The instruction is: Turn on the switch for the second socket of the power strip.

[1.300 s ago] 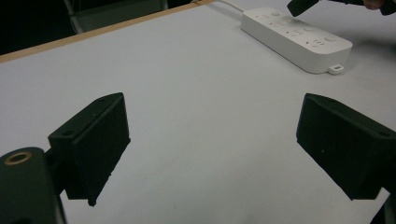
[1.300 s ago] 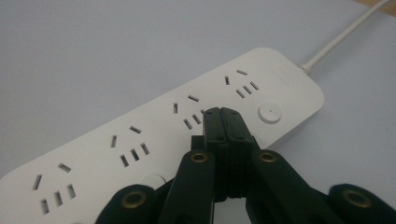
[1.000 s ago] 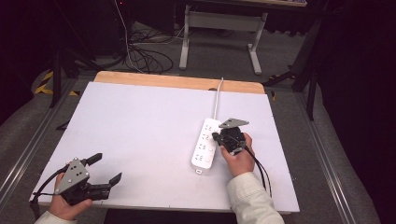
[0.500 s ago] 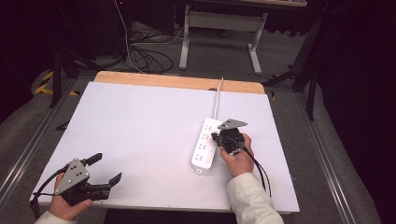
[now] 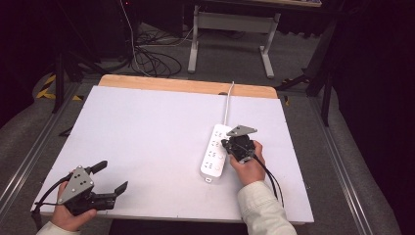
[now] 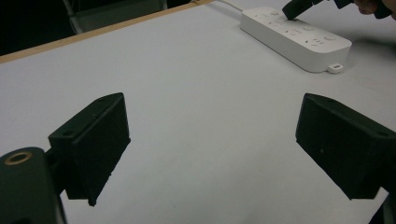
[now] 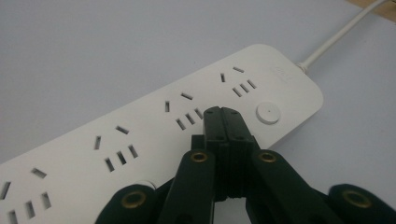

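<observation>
A white power strip (image 5: 214,157) lies right of the table's middle, and its white cord (image 5: 228,100) runs to the far edge. My right gripper (image 5: 229,146) is shut with nothing between its jaws. In the right gripper view its closed tips (image 7: 223,112) rest over the strip's top (image 7: 140,135), beside a socket and close to a round button (image 7: 268,112). In the left gripper view that gripper (image 6: 292,10) seems to touch the strip (image 6: 299,39). At the near left corner a hand holds my left gripper (image 5: 111,176) low over the table, open and empty (image 6: 210,154).
The white tabletop (image 5: 147,132) has a wooden strip (image 5: 186,85) along its far edge. Metal rails (image 5: 337,166) run down both sides. Beyond the table, a desk frame (image 5: 230,29) and loose cables (image 5: 147,58) lie on the floor.
</observation>
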Tool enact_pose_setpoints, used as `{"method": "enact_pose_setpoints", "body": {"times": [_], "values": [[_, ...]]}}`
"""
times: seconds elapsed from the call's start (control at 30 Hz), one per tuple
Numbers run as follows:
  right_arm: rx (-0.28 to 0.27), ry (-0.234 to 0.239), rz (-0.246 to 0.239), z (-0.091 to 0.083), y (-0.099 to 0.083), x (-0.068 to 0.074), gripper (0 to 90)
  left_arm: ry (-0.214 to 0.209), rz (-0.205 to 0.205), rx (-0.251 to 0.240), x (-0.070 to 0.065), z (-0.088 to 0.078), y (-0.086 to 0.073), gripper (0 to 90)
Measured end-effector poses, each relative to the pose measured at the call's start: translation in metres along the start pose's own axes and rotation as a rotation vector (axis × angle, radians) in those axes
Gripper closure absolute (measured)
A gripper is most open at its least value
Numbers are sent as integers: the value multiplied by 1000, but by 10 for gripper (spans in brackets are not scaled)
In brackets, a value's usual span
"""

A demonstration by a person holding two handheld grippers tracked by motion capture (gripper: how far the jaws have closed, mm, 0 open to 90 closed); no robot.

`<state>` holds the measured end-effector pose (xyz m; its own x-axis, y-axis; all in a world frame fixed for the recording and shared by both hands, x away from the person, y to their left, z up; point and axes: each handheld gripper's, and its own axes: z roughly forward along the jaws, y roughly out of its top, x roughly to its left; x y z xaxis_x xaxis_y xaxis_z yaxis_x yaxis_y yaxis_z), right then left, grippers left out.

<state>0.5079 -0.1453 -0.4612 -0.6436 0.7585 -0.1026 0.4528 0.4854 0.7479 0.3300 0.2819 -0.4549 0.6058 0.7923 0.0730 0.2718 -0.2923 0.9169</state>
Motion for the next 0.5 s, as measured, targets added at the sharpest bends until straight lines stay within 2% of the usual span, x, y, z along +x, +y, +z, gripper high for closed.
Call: {"method": "enact_pose_setpoints", "body": {"times": [0.27, 0.5], "values": [[2, -23, -12, 1, 0, 2, 900, -1, 5, 2, 0, 0, 0, 102], [2, -20, -8, 1, 0, 2, 900, -1, 5, 2, 0, 0, 0, 102]]}}
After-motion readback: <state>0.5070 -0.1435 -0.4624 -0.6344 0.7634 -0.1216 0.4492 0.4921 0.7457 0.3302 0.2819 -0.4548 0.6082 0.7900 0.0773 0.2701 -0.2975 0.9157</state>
